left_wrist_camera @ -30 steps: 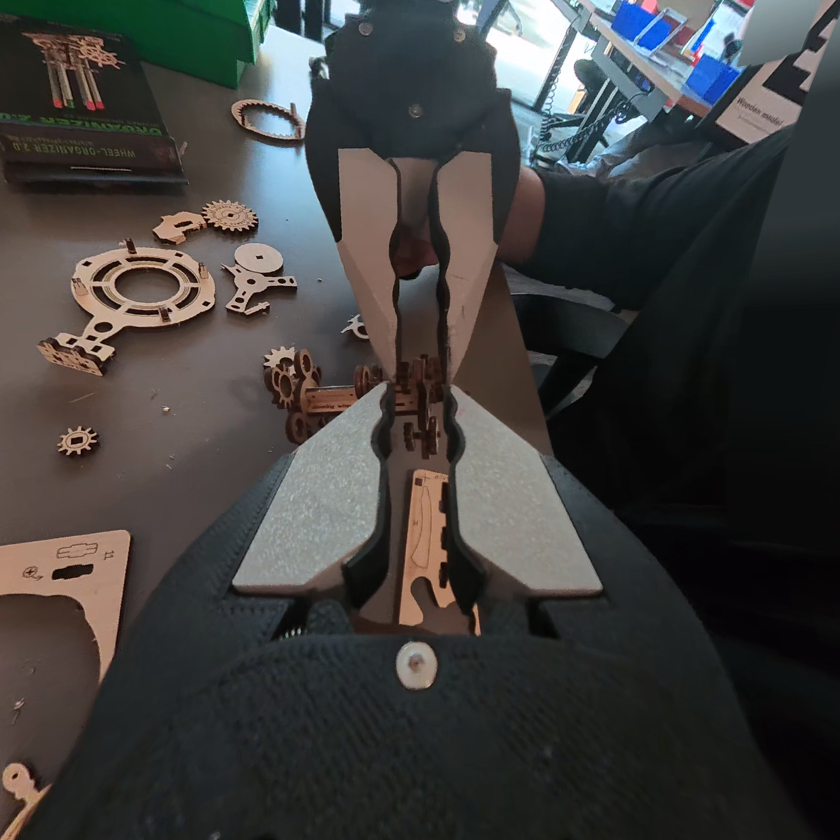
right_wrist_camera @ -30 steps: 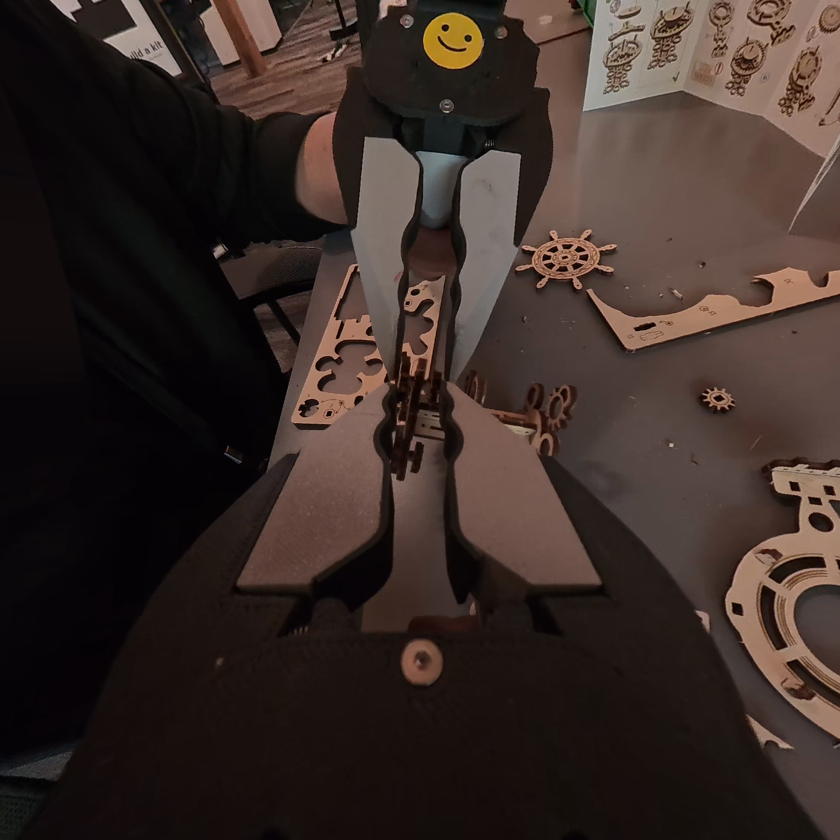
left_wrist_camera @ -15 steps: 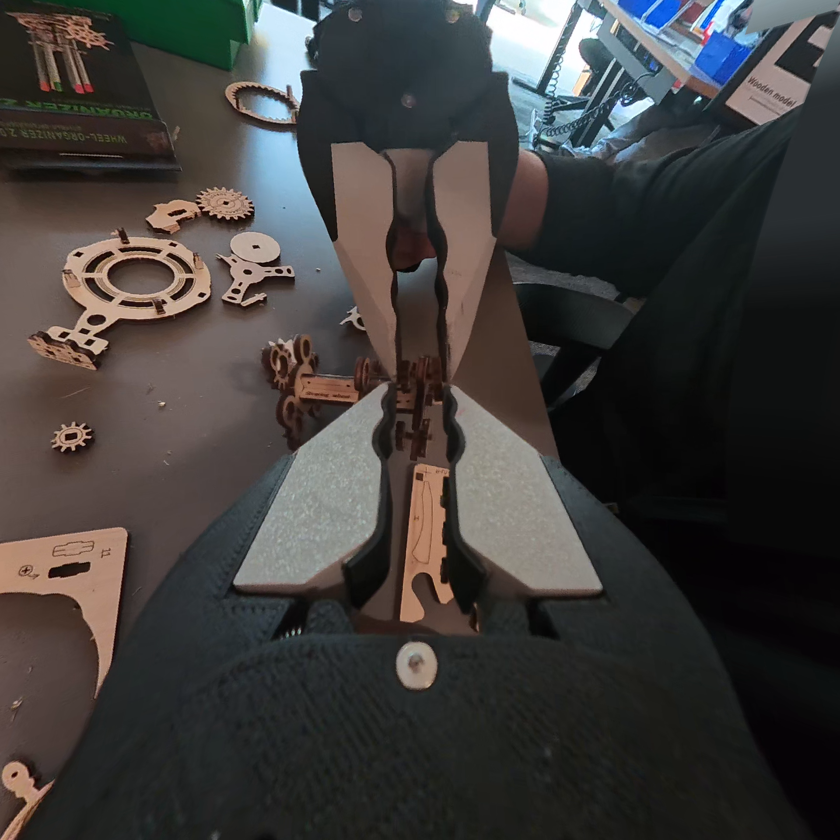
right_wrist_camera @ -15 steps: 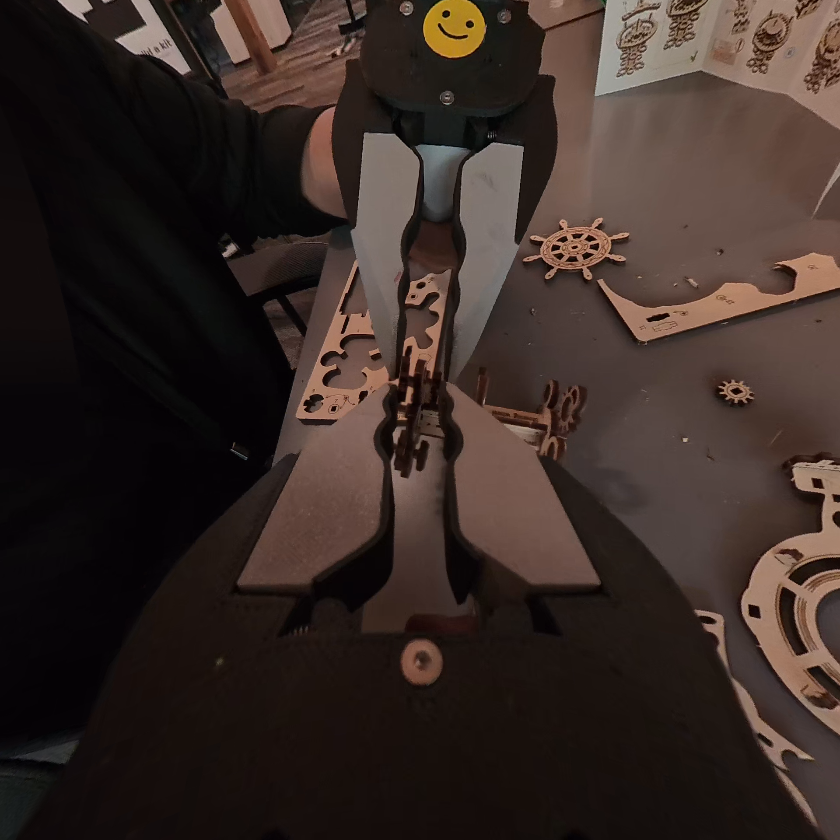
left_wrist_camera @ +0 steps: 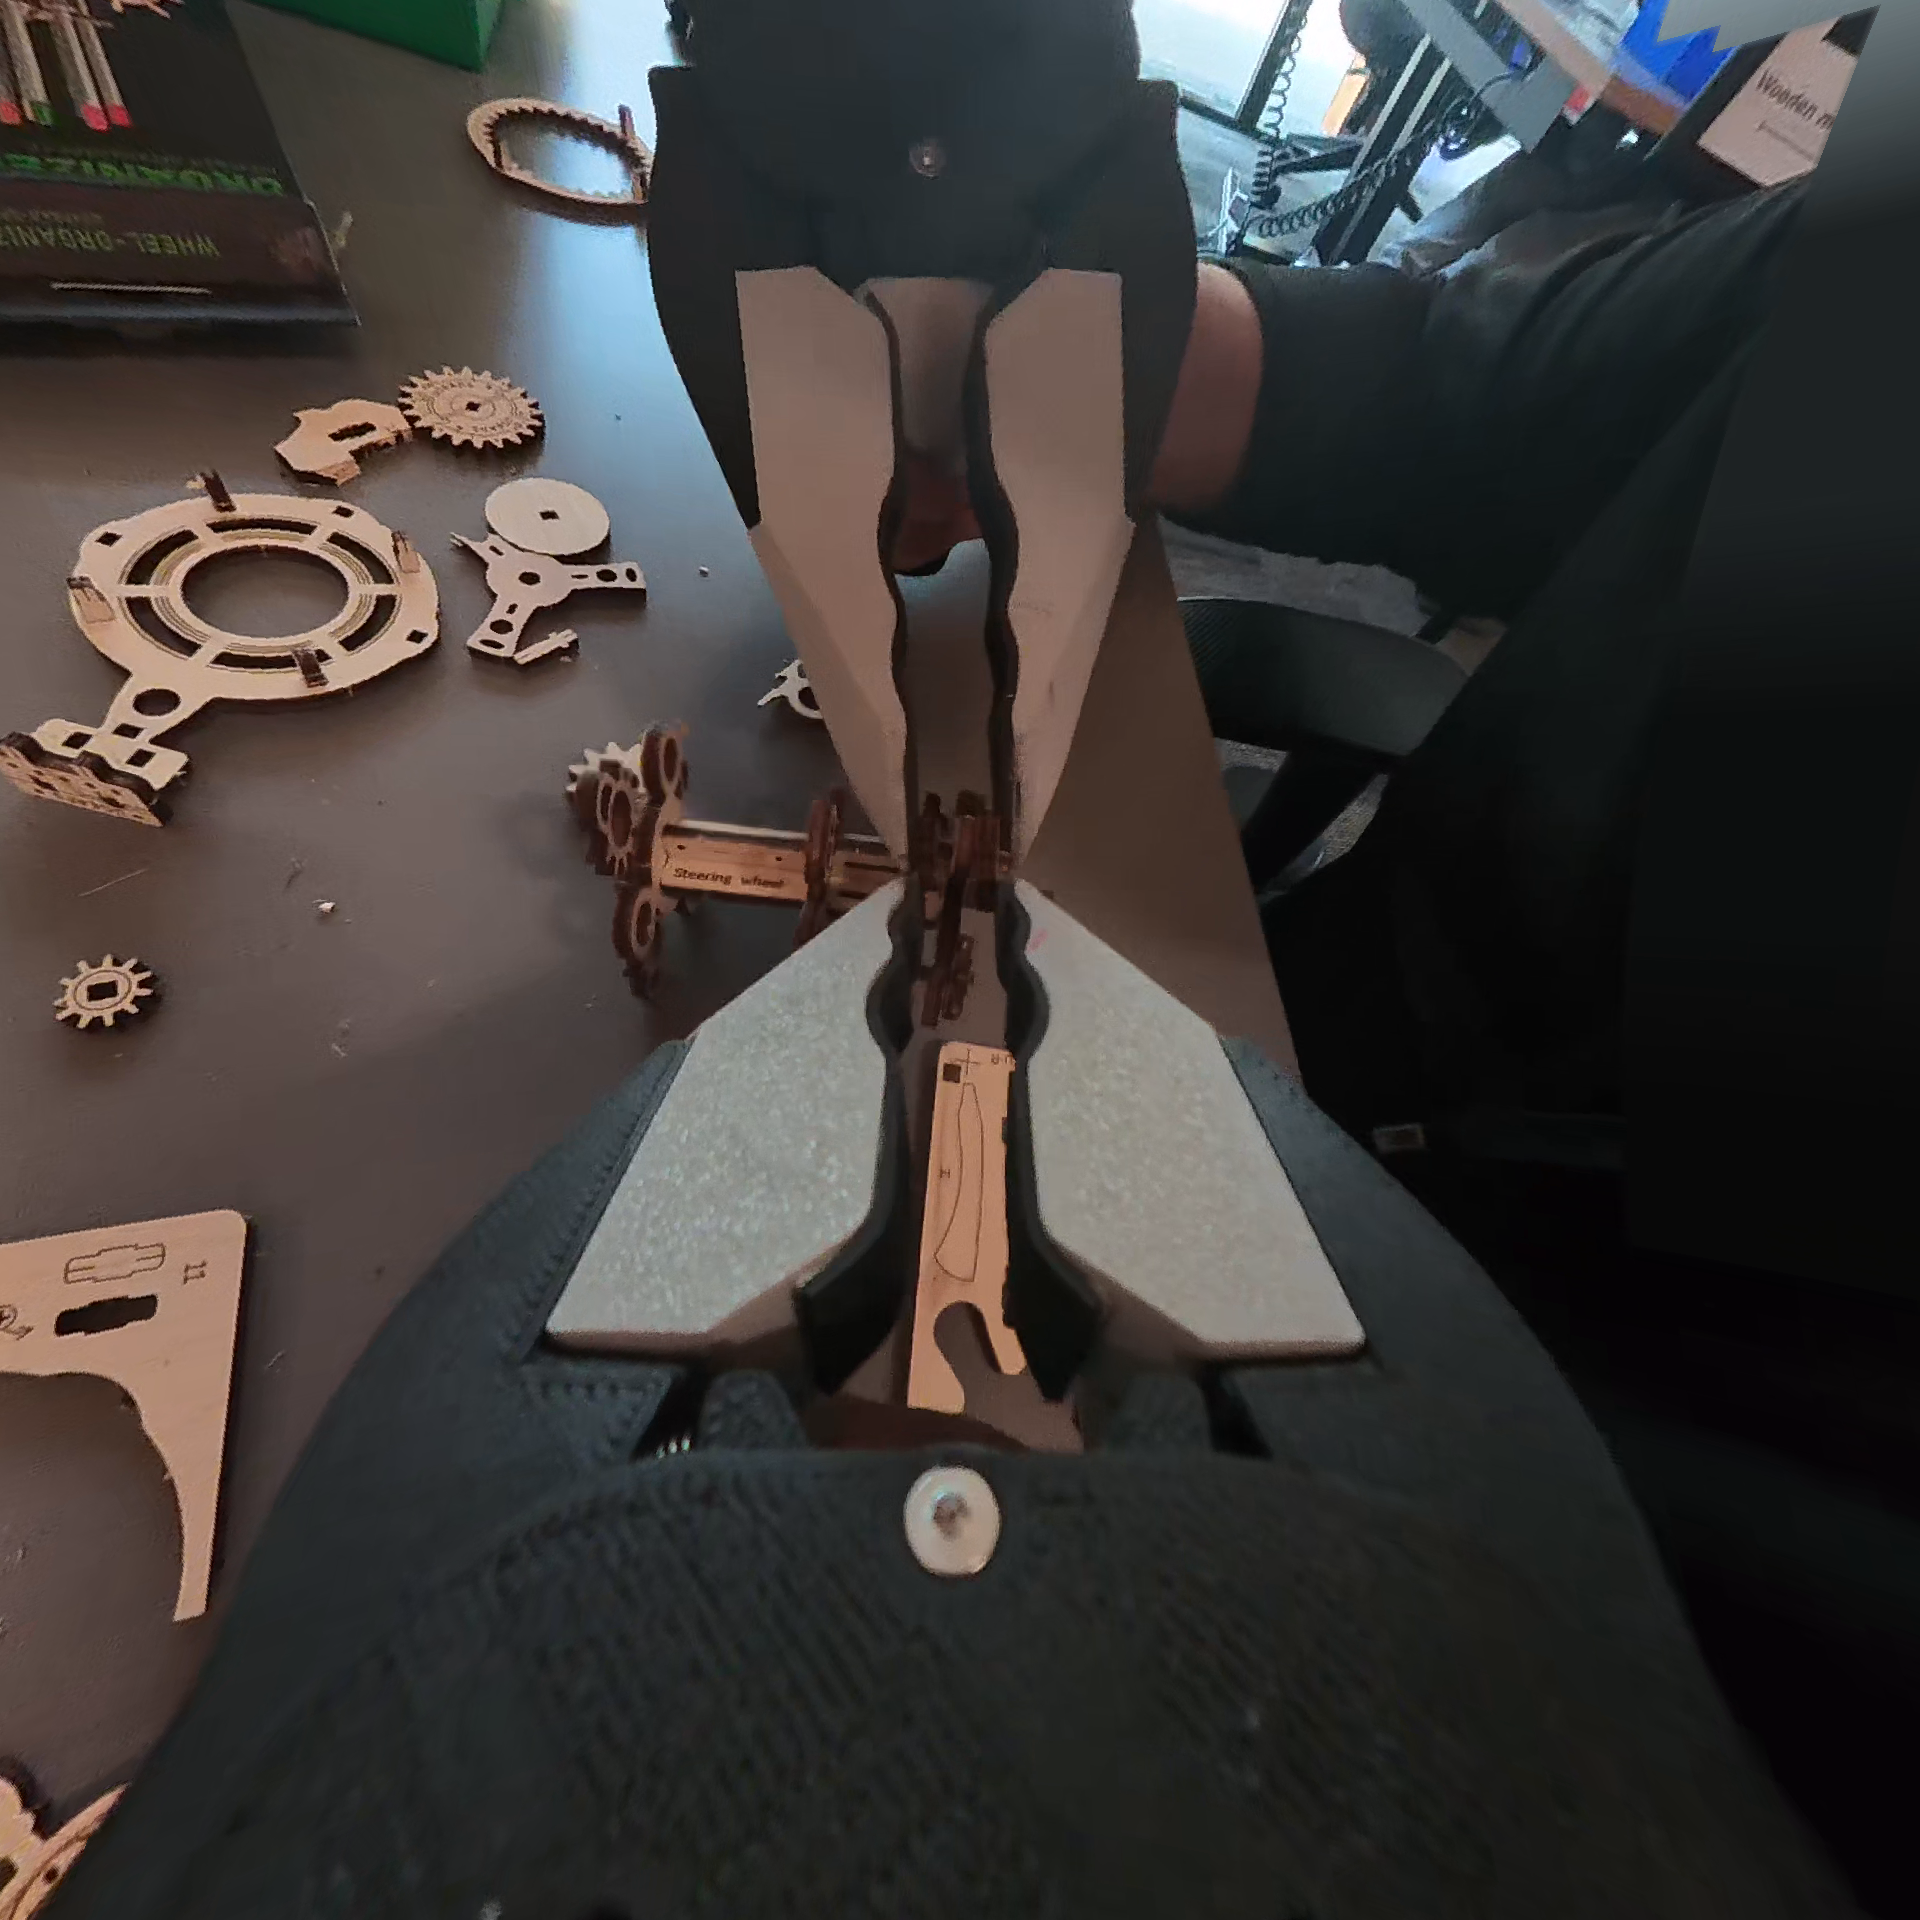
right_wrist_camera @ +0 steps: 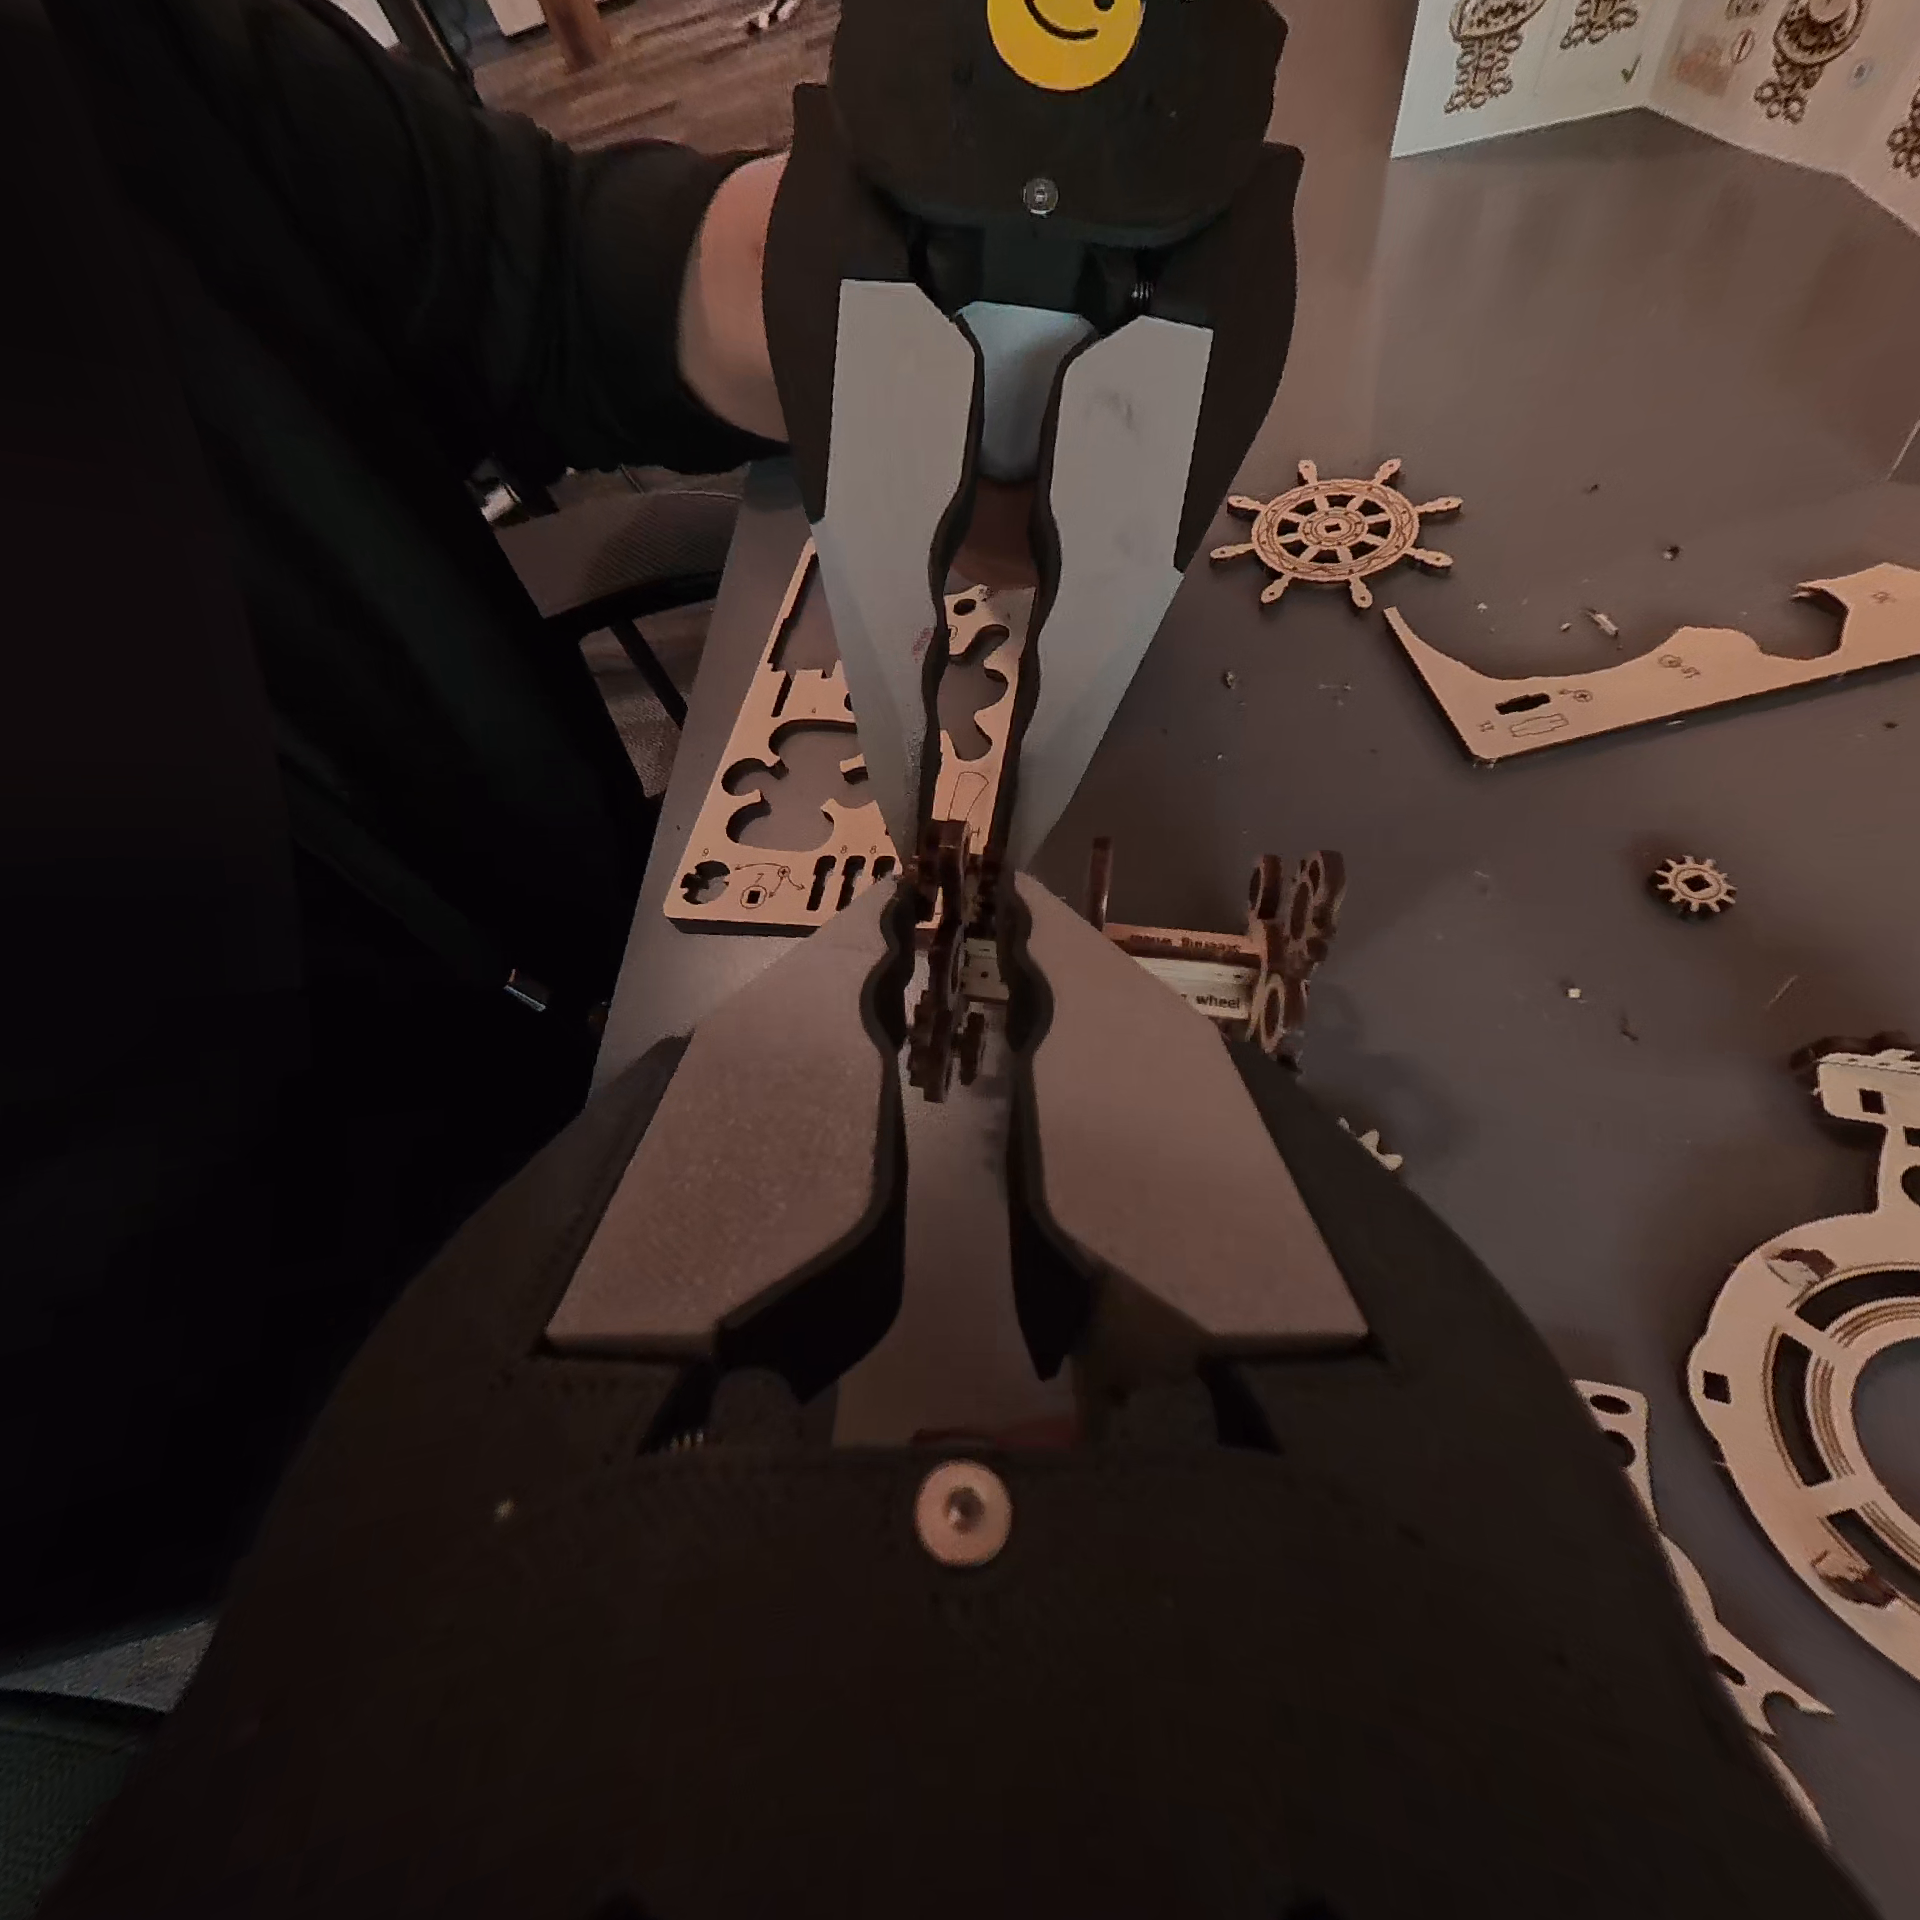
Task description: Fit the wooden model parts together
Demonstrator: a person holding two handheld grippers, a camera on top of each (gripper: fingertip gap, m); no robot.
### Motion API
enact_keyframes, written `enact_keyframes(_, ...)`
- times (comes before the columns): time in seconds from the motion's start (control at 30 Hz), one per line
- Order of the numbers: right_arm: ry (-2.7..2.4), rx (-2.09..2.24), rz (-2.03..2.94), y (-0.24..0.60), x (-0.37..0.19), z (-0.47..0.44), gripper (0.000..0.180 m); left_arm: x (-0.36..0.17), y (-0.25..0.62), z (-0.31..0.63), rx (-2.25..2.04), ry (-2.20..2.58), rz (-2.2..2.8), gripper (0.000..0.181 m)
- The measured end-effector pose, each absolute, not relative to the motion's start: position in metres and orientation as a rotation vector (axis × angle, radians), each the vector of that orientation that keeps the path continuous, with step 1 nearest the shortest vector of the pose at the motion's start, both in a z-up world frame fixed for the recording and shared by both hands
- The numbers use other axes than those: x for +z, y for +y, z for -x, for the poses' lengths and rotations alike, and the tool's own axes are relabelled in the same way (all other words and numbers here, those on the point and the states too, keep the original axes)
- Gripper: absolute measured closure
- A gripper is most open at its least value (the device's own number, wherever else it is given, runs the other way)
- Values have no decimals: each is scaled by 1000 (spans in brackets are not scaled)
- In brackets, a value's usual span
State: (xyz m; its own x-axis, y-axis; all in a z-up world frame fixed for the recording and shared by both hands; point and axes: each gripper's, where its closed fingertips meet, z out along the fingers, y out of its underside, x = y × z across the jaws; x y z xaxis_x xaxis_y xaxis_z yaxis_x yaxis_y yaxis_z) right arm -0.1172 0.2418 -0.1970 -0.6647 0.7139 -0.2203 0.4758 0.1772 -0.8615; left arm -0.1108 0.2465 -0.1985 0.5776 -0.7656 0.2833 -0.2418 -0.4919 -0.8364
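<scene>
**Nose to nose over the wooden shaft**

Well, from my left wrist view I see the left gripper (left_wrist_camera: 954, 914) clenched on the gear end (left_wrist_camera: 948, 935) of a small wooden shaft assembly (left_wrist_camera: 732, 868), which lies across the dark table (left_wrist_camera: 436, 1039) with its lobed wheels (left_wrist_camera: 634, 842) off to the left. The right gripper (left_wrist_camera: 954, 821) comes in from the far side, tip against tip with mine, its fingers narrowed onto the same cluster of gears. A punched-out wooden strip (left_wrist_camera: 964, 1226) lies on the table under my fingers. Further left sit a ring-shaped frame piece (left_wrist_camera: 244, 608), a small loose gear (left_wrist_camera: 104, 992), a larger gear (left_wrist_camera: 470, 407) and a sheet offcut (left_wrist_camera: 114, 1351) — all well apart from the grip.

Turning to my right wrist view, the right gripper (right_wrist_camera: 956, 935) grasps the stacked gears (right_wrist_camera: 948, 997) at the shaft's end; the shaft assembly (right_wrist_camera: 1195, 956) runs off to the right. The left gripper (right_wrist_camera: 961, 831), marked with a yellow sticker (right_wrist_camera: 1065, 42), meets it head-on and pinches the same gears. A cut-out sheet (right_wrist_camera: 800, 810) lies beneath it, a ship's-wheel piece (right_wrist_camera: 1335, 532) beyond — and a person's dark sleeve (right_wrist_camera: 364, 416) fills the left side.
</scene>
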Motion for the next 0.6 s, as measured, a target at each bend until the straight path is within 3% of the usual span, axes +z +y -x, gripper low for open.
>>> enact_keyframes(0.43,-2233,1366,1024,238,-197,115,168,-200,241,108,-802,894,1994,169)
enact_keyframes(0.6,-2100,969,821,255,-195,133,168,-197,256,125,-714,818,1986,166)
